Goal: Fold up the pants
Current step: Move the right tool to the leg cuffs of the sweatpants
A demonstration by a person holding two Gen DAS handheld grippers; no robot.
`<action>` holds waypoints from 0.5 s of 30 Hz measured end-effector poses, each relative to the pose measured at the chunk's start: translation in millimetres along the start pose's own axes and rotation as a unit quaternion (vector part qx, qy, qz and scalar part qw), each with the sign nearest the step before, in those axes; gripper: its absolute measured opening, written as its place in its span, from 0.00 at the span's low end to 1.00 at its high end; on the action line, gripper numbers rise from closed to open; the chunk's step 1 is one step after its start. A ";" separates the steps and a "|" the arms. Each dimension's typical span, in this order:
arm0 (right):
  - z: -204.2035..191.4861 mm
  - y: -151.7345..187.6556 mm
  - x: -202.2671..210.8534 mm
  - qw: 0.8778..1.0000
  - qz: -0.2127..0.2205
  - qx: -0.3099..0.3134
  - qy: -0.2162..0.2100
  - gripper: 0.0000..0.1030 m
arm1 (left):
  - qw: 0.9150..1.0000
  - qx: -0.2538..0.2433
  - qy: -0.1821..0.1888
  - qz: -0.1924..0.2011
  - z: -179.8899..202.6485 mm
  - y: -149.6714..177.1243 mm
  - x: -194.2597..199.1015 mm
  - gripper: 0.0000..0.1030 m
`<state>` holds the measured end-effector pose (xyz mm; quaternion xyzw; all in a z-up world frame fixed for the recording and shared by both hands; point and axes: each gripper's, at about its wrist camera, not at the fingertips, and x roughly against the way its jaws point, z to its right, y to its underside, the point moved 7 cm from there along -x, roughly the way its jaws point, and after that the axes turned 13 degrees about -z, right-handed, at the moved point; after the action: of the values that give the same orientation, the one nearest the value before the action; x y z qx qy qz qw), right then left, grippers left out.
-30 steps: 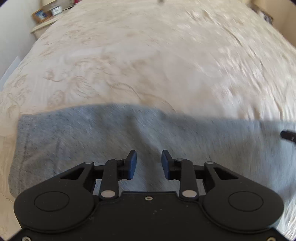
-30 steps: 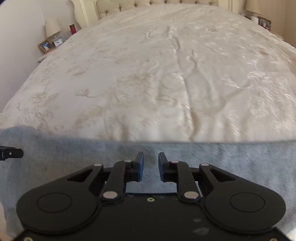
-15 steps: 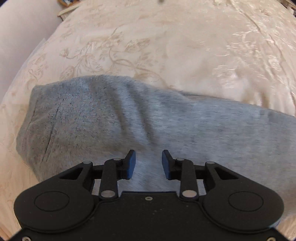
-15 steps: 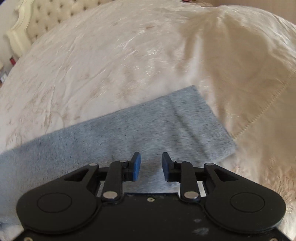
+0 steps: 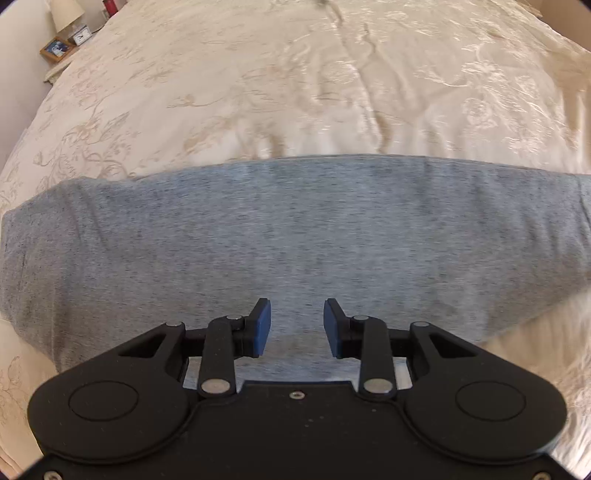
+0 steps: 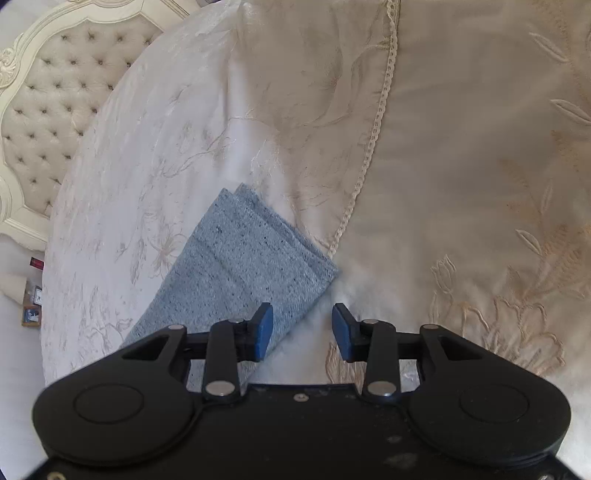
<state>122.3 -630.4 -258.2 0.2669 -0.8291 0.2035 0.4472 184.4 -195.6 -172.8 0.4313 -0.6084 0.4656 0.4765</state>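
Lying flat across the embroidered bedspread point(image 5: 295, 92): grey pants point(image 5: 295, 236), hem end point(image 6: 280, 236) near a corded seam point(image 6: 373, 136). Left gripper point(image 5: 297, 326) above the fabric, jaws apart, empty. Right gripper point(image 6: 302, 330) jaws opening, nothing between. Headboard point(image 6: 48, 110), nightstand point(image 5: 61, 55) well apart.

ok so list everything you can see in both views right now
pants: one, grey, lying flat across the bedspread, leg end near the bed's edge
bedspread: one, cream with embroidered flowers, covering the bed
headboard: one, cream, tufted, far end
lamp: one, pale, bedside stand
picture frame: one, wooden, beside the lamp
small clock: one, by the frame
left gripper: one, black, blue fingers, open over the pants
right gripper: one, black, blue fingers, opening, nothing gripped
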 end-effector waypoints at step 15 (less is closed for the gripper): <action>-28.7 -31.9 -11.6 0.995 -0.002 0.094 -0.015 0.40 | 1.000 -0.012 -0.006 -0.003 46.7 -18.4 2.4 0.40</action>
<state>165.7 -635.6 -250.1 0.3120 -0.8127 0.2755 0.4078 193.5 -245.1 -172.8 0.4302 -0.6154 0.4545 0.4792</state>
